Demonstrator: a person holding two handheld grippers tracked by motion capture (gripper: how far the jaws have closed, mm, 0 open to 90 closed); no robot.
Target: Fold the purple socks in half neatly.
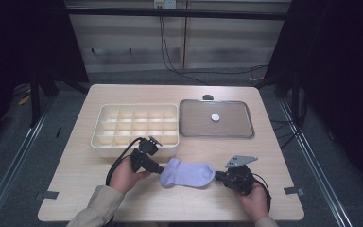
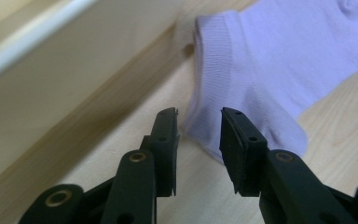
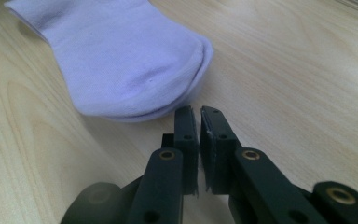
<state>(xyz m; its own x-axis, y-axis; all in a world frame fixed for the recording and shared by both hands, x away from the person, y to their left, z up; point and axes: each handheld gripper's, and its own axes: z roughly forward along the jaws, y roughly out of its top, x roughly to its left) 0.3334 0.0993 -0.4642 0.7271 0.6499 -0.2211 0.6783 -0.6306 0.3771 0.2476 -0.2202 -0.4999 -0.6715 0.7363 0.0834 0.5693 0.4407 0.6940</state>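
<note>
High view: we log one lilac ankle sock (image 1: pixel 188 173) flat on the table (image 1: pixel 75 170), just in front of the cream divided organizer box (image 1: pixel 105 142), long axis running between our two grippers; the left gripper (image 1: pixel 157 169) sits at its cuff end, the right gripper (image 1: pixel 218 177) at its toe end, both about equally near. Left gripper view: jaws apart, holding nothing, the sock's ribbed cuff (image 2: pixel 214 65) and heel directly ahead, box wall to one side. Right gripper view: jaws nearly together, a slit between them, empty; the sock's toe (image 3: pixel 168 84) lies just beyond the tips.
</note>
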